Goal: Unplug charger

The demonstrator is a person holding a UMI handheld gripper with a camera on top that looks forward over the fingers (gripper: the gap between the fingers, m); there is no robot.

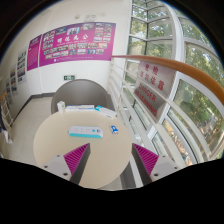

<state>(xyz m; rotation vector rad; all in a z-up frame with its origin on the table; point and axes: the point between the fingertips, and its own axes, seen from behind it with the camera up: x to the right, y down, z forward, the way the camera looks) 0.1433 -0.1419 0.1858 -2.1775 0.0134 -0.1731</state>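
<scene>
A white power strip [87, 131] lies on a round beige table [70, 150], well beyond my fingers. A small white charger [114, 128] with a blue mark sits at the strip's right end, and a thin cable trails from it across the table. My gripper [111, 157] is open and empty, held above the table's near side. Its two magenta pads [76, 155] stand wide apart, with only bare tabletop between them.
A grey round table or stool [82, 97] stands beyond the beige table. A glass wall with red signs [150, 95] runs along the right. Pink posters [70, 45] hang on the far wall. A small dark object [60, 105] rests at the table's far edge.
</scene>
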